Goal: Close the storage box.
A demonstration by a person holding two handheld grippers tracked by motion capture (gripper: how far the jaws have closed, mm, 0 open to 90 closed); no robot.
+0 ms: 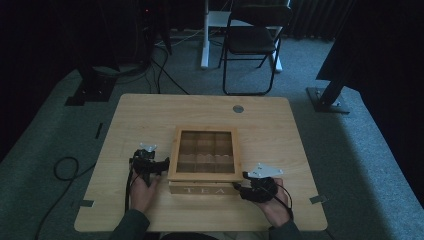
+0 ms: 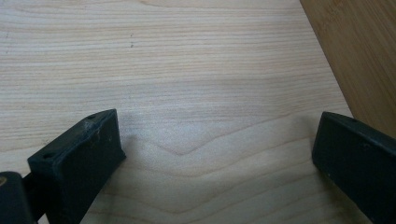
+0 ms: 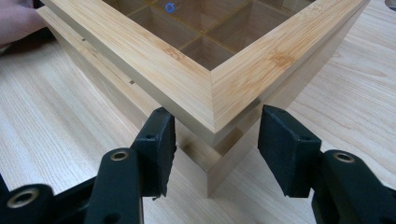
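Dim carpeted room, one light wooden table (image 1: 150,115) carrying a single bamboo tea box (image 1: 204,155) at its centre, windowed lid apparently barely lifted, opening hardly begun: two grippers flank it, the left gripper (image 1: 150,164) wide and empty, the right gripper (image 3: 215,140) narrowed around the near corner without pressing it.

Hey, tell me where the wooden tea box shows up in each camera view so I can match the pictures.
High view: the tea box sits mid-table, between the two grippers.
Left gripper view: a strip of its wooden side runs along the right edge.
Right gripper view: its near corner points between the jaws, which stand either side without pressing on it.
Shared landmark: the pale wooden table under the box.
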